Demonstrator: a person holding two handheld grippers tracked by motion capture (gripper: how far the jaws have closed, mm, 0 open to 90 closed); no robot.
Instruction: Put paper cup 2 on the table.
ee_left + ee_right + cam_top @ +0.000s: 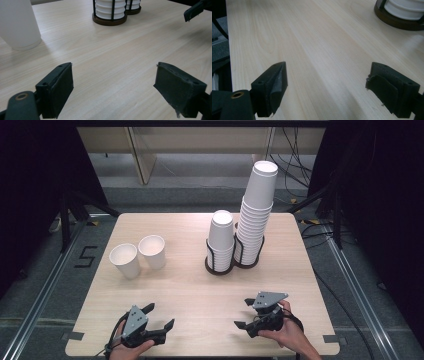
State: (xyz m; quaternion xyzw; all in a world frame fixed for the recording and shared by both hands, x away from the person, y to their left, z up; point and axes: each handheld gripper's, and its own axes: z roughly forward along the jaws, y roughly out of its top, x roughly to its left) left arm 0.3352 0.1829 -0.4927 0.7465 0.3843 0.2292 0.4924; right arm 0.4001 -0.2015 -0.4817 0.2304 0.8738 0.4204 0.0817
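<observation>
Left gripper (161, 316) | we see jaws apart, nothing held, low over the surface (190, 290) | Right gripper (245, 312) | jaws apart, empty | Paper cups (137, 256) | two upright, side by side, far left | Stacked cups (221, 240) in holders, centre-right | Advice: we approach level and pinch a single rim gently.

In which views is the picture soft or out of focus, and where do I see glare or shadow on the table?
High view: even light, sharp, dark surroundings; the table shows only faint shadows beside the two loose cups. Left gripper view: the near cup is blurred, and a pale sheen lies on the wood next to it. Right gripper view: the holder base is soft, with glare at the right.
</observation>
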